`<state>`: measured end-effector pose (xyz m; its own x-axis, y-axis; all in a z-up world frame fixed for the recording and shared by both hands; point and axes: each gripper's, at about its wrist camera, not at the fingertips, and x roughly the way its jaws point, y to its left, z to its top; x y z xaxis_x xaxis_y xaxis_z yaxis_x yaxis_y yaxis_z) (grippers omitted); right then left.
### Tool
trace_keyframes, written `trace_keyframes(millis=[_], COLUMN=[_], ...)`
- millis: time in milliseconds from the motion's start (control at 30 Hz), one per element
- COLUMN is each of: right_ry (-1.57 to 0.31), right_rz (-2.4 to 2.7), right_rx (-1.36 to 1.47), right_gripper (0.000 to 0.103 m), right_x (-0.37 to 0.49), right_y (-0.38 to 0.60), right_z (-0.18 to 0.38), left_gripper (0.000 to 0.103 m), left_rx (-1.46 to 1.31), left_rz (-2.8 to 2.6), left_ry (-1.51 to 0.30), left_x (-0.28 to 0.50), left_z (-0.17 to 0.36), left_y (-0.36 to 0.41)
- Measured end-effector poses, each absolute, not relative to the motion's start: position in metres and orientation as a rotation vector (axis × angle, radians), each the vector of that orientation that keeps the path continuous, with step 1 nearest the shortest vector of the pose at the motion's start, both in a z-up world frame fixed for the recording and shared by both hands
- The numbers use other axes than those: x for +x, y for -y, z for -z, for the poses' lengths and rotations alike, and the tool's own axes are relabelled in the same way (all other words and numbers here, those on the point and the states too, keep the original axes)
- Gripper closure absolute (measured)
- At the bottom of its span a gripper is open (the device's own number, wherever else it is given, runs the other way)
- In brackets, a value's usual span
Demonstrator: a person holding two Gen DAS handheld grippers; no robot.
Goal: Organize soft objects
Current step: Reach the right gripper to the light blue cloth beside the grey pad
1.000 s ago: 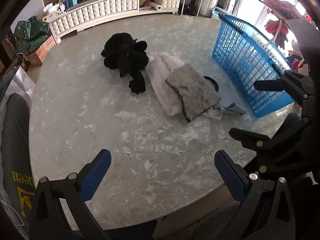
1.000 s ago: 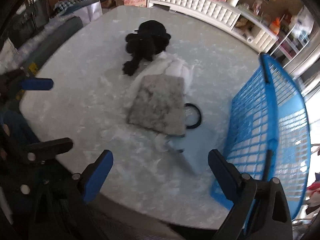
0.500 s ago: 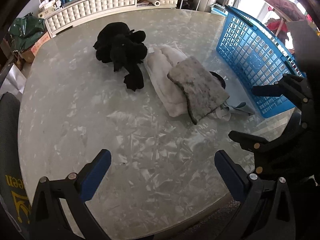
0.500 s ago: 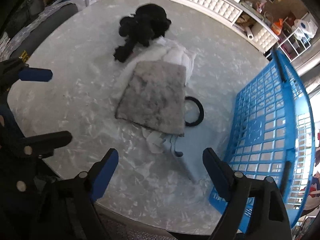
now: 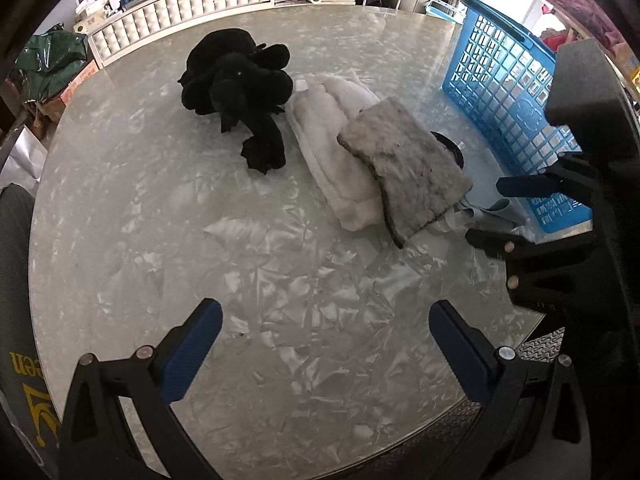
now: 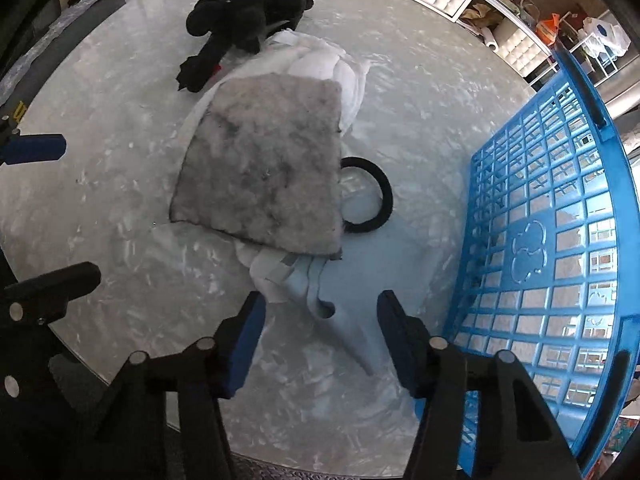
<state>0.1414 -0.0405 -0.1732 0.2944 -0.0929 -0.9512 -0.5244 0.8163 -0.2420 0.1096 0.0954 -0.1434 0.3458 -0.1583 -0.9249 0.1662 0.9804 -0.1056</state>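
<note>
right gripper jaws apart, straddling pale blue thin cloth at lower centre, likely to grab it for blue plastic lattice basket; left gripper wide open, idle.

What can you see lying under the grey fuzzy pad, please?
The grey fuzzy pad lies on a folded white cloth, a pale blue cloth and part of a black ring. Anything else beneath is covered.
</note>
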Motion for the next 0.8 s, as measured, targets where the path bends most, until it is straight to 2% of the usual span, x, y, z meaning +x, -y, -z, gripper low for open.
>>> trace_keyframes(millis=[233, 400, 800], right_ry=[-1.277, -1.273, -1.198], right_rz=[-0.295, -0.304, -0.332], right_rx=[-0.552, -0.540, -0.472], right_gripper=[0.086, 0.097, 0.100], right_x=[0.160, 0.155, 0.132], right_y=[0.047, 0.052, 0.061], right_z=[0.178, 0.177, 0.139], left_gripper=[0.000, 0.000, 0.000], left_rx=[0.007, -0.006, -0.063], left_rz=[0.217, 0.218, 0.239], left_ry=[-1.197, -1.182, -1.118], left_x=[0.112, 0.111, 0.104], left_z=[0.144, 0.142, 0.118], left_y=[-0.093, -0.095, -0.107])
